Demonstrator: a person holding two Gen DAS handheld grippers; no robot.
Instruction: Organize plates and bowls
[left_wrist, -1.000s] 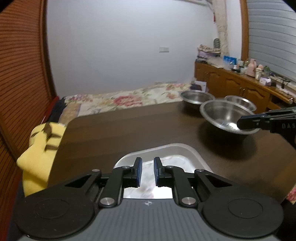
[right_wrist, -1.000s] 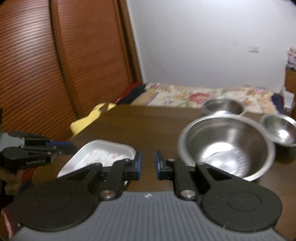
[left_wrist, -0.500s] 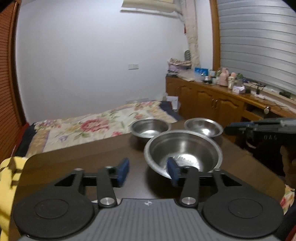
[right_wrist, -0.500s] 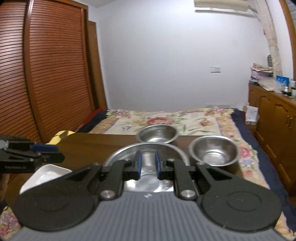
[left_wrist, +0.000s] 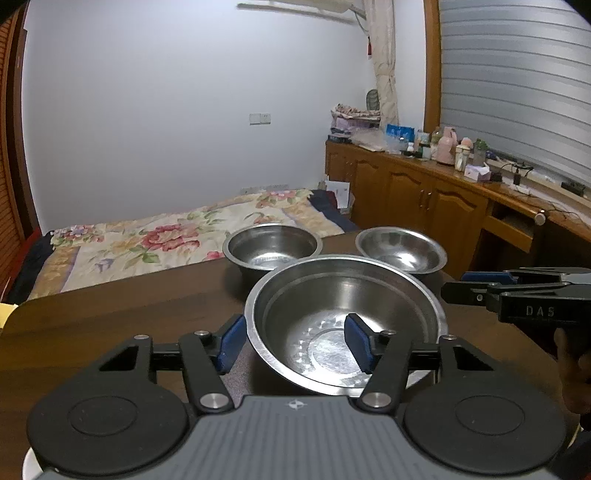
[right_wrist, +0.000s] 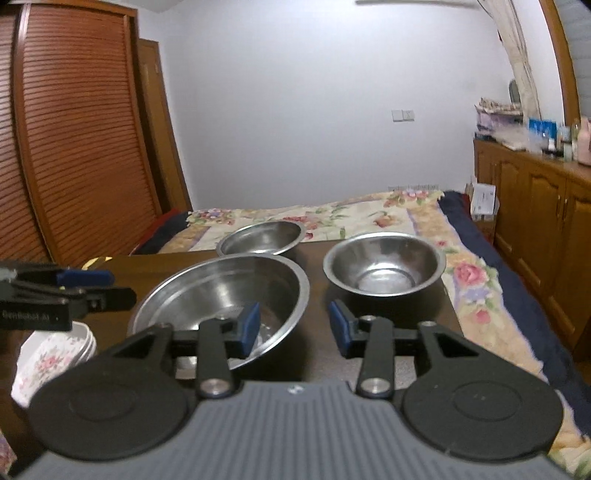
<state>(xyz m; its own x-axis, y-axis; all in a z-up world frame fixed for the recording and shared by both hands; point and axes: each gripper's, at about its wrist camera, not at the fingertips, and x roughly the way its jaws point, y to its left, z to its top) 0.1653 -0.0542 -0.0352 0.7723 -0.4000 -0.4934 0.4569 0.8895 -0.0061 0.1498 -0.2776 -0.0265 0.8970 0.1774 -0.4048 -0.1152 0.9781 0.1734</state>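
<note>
A: What are the tongs nearest us doing?

B: The left gripper (left_wrist: 293, 343) is opening its jaws around the left rim of the large steel bowl (left_wrist: 345, 321), one pad outside, one inside, neither pressing. The right gripper (right_wrist: 293, 326) is opening as well, straddling that bowl's right rim and gripping nothing.

A: And where is the crockery sitting?

B: The large bowl is resting on the dark wooden table (left_wrist: 122, 317), nearest the grippers. A white floral dish (right_wrist: 48, 360) is lying just left of it. Behind it, two smaller steel bowls are standing side by side near the far edge: a deeper one (left_wrist: 271, 247) and a shallower one (left_wrist: 400, 249). A floral bedspread (left_wrist: 166, 236) is lying beyond.
</note>
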